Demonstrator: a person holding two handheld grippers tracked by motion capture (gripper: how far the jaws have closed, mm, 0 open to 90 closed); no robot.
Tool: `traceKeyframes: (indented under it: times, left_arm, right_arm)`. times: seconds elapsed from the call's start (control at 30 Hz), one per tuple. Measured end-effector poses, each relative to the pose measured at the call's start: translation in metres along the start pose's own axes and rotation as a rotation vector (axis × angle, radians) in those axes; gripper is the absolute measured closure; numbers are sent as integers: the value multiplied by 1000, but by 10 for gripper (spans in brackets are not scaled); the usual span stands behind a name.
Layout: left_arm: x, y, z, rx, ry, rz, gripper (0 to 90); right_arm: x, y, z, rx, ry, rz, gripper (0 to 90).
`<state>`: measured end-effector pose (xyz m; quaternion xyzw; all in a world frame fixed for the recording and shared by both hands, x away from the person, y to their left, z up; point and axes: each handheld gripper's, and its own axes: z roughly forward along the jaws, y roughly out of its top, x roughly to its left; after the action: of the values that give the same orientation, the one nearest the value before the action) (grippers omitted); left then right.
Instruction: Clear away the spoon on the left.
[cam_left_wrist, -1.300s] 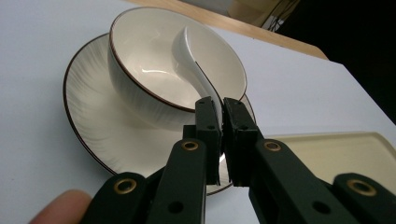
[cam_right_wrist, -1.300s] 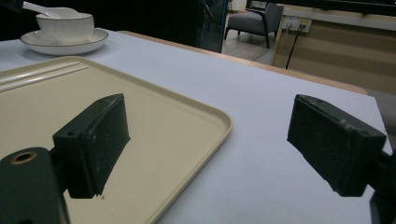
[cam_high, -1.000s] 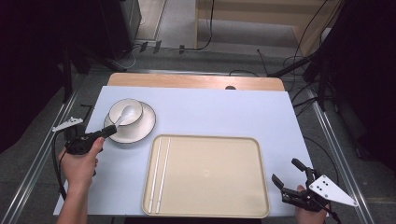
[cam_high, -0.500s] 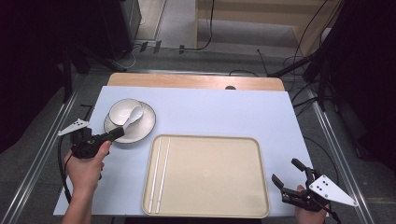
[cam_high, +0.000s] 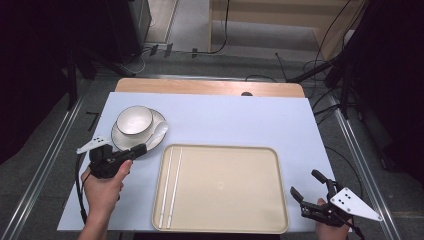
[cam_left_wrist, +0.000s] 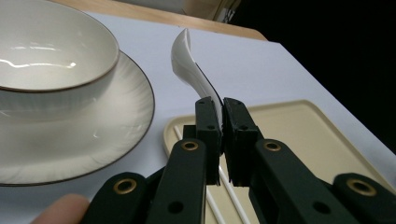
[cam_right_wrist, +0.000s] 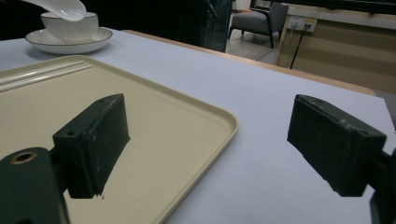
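Jaws of my left gripper pinch the white spoon by its handle beside the saucer; my right gripper has its jaws spread.

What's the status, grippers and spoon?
Left gripper shut on spoon, lifted beside bowl. Right gripper open, idle by tray. Path clear.

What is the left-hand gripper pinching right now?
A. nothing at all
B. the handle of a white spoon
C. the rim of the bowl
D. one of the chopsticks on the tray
B: in the left gripper view, the left gripper has its jaws shut on the handle of the white spoon, beside the bowl on its saucer.
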<state>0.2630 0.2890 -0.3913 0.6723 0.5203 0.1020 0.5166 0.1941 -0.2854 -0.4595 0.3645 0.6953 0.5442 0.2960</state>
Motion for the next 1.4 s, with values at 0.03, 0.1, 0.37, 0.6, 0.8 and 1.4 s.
traceKeyframes:
  times: [0.03,0.1,0.37,0.6,0.8,1.4]
  left_arm:
    - [-2,-2,2,5,-9,-1,862]
    - [-6,-5,5,14,-13,8,862]
    - [-18,-16,17,35,-41,18,862]
    - [-29,-22,26,54,-68,30,862]
    - [-38,-29,37,77,-96,33,862]
    - [-60,-46,67,142,-80,66,862]
  right_arm:
    - [0,0,0,1,3,0,130]
    - [0,0,0,2,8,0,131]
    - [0,0,1,9,11,-6,130]
    - [-1,-1,1,9,9,-6,130]
    - [-1,-1,2,14,13,-12,131]
    - [-3,-1,0,9,5,-12,131]
